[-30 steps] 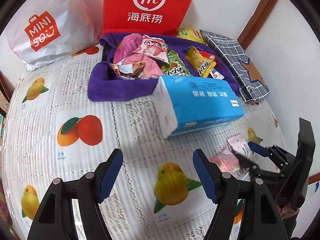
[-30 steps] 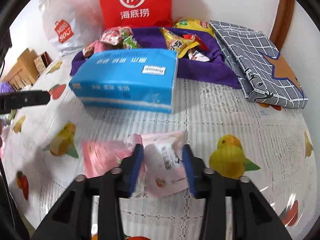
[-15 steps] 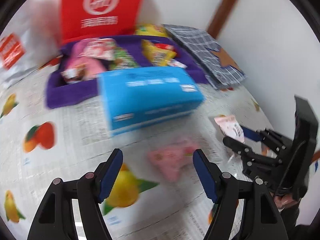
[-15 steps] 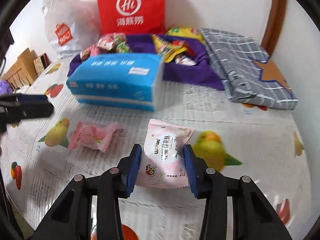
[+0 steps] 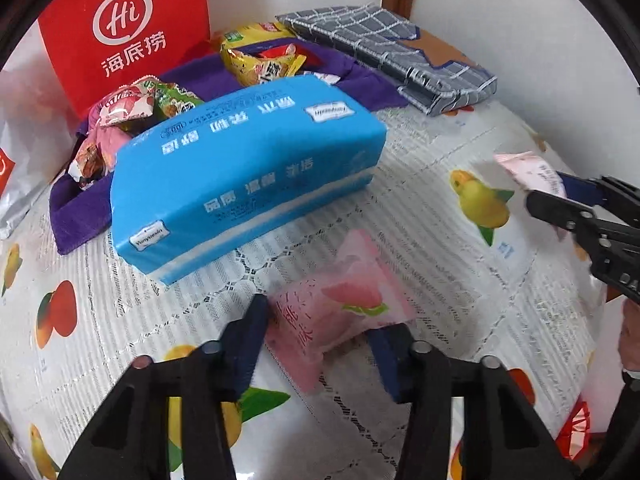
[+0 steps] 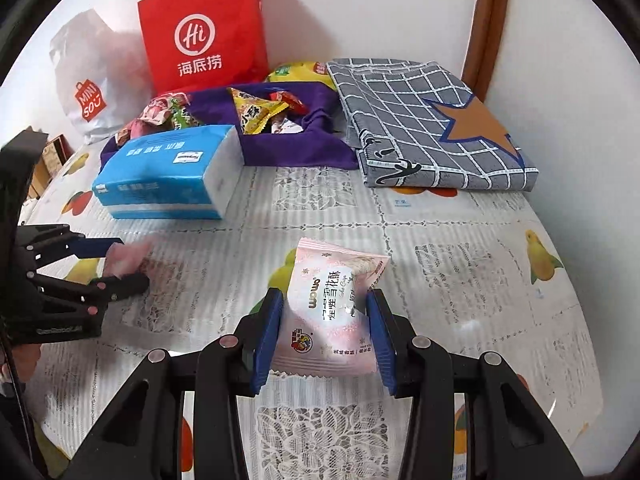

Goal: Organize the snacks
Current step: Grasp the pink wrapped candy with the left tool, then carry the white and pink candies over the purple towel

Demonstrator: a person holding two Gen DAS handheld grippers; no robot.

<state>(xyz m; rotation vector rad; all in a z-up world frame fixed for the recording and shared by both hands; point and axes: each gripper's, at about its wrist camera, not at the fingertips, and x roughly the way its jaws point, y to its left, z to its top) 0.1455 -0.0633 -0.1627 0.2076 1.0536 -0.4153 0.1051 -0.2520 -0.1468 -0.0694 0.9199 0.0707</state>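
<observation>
The right gripper [image 6: 326, 332] holds a pale pink snack packet [image 6: 332, 312] above the tabletop [image 6: 440, 248]; its jaws are clamped on the two sides of the packet, which stands nearly upright between the blue pads [image 6: 266, 338]. The left gripper [image 5: 320, 340] has its jaws around a pink peach-print packet [image 5: 340, 308], and the pads touch its edges, so the jaws seem closed on it. This packet is low over the fruit-pattern cloth, just beside the blue tissue pack [image 5: 248, 176]. Behind the tissue pack a purple cloth tray [image 6: 288, 148] carries more snacks [image 6: 256, 112]. A red paper bag [image 6: 204, 32] stands behind the tray, and a folded grey checked cloth [image 6: 424, 120] lies near it.
</observation>
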